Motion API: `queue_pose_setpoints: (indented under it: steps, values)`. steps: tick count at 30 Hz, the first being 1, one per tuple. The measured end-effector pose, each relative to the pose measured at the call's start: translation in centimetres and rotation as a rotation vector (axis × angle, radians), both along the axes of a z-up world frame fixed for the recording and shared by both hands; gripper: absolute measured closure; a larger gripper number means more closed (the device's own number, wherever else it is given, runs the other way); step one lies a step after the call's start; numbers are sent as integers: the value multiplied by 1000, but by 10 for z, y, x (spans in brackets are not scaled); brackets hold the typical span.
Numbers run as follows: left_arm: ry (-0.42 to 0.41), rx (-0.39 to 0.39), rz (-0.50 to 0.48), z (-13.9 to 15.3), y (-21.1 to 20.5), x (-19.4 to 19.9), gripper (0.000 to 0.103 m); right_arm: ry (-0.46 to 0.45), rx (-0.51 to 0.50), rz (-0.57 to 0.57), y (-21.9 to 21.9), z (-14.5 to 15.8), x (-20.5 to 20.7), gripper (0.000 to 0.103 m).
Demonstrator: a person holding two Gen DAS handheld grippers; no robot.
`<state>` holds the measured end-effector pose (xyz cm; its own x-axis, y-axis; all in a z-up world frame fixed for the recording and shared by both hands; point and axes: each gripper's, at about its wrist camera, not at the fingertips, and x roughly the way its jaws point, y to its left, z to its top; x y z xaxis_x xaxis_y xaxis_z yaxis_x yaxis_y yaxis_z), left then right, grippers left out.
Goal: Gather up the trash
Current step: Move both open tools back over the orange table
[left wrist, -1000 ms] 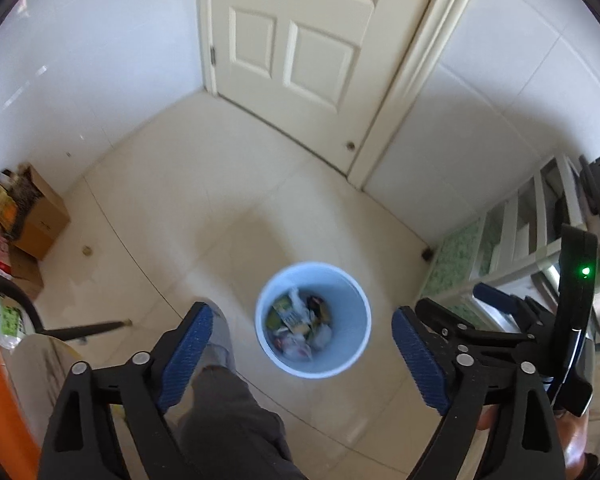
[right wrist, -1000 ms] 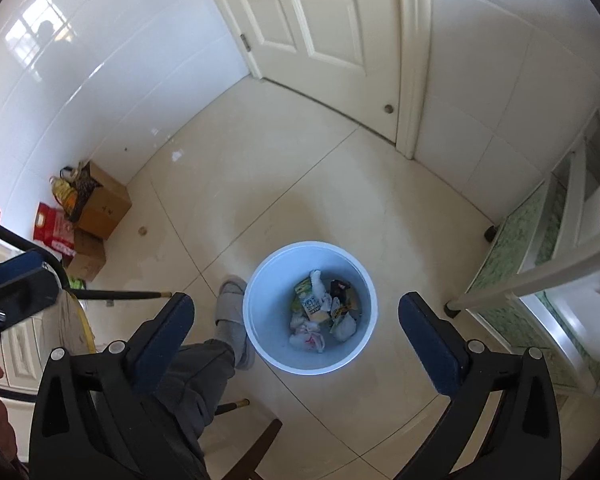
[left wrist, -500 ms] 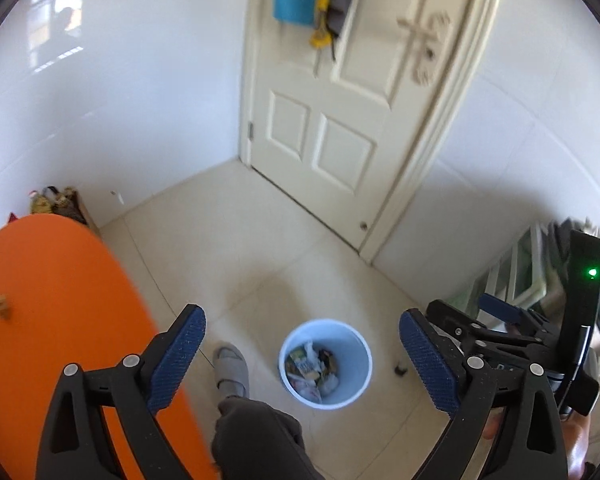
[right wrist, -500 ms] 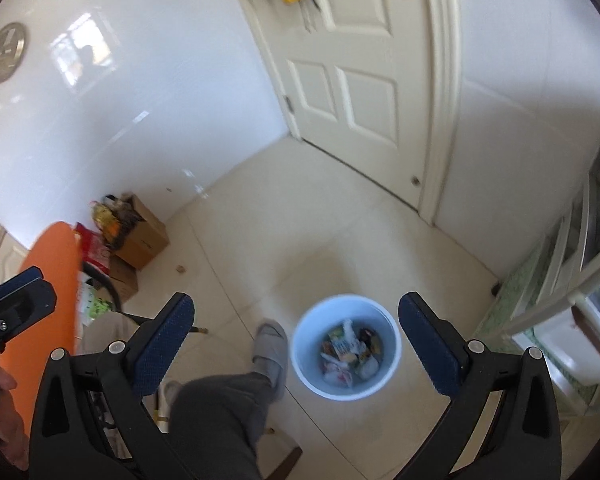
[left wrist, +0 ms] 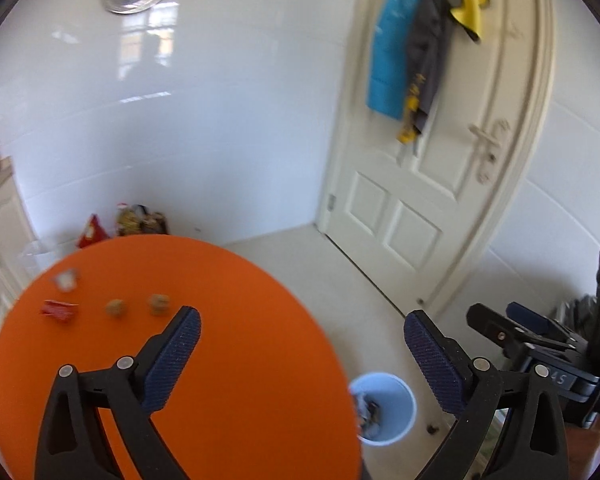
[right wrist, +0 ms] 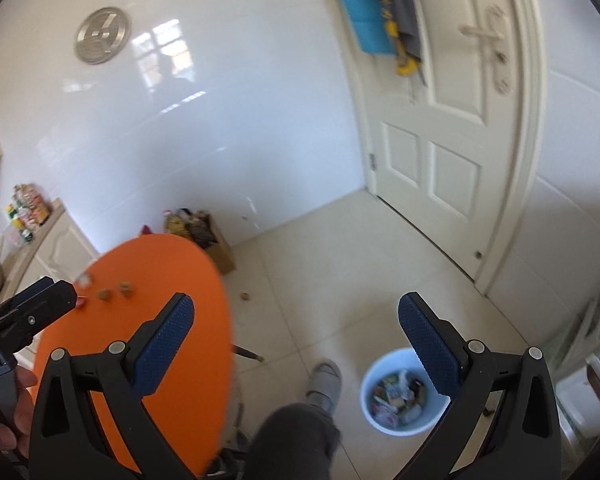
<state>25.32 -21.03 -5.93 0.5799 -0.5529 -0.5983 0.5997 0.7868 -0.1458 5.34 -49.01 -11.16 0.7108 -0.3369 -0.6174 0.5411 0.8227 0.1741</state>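
A round orange table carries trash at its far left: a red wrapper, two brown crumpled lumps and a whitish scrap. A light blue bin full of wrappers stands on the floor to the right of the table. My left gripper hangs above the table's near edge, its jaws opening, nothing between them. My right gripper is open and empty, high over the floor between table and bin.
A cream door with hanging cloths closes the far corner. Cardboard boxes and bags sit against the white wall. A person's grey trouser leg and slipper are beside the bin. A white shelf rack stands at the right.
Both grippers have risen and swung left, away from over the bin. The orange table with its scraps has come into view; the bin now sits low and small at the right.
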Motion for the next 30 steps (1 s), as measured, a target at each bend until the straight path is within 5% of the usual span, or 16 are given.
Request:
queue_pose_setpoints:
  steps: [8,19,23,30]
  values:
    - [-79,-104,163,19,126,-52,1,-47,-58,178,82,27,50,0]
    - [-106,-99,387,-2,237,-118,1,-31,-108,380,176,26,115,0]
    - [-94,-72,439,-12,244,-115,1,5,-127,420,198,13,140,0]
    - [-18,-15,483,-25,197,-58,1,83,-122,437,204,-20,183,0]
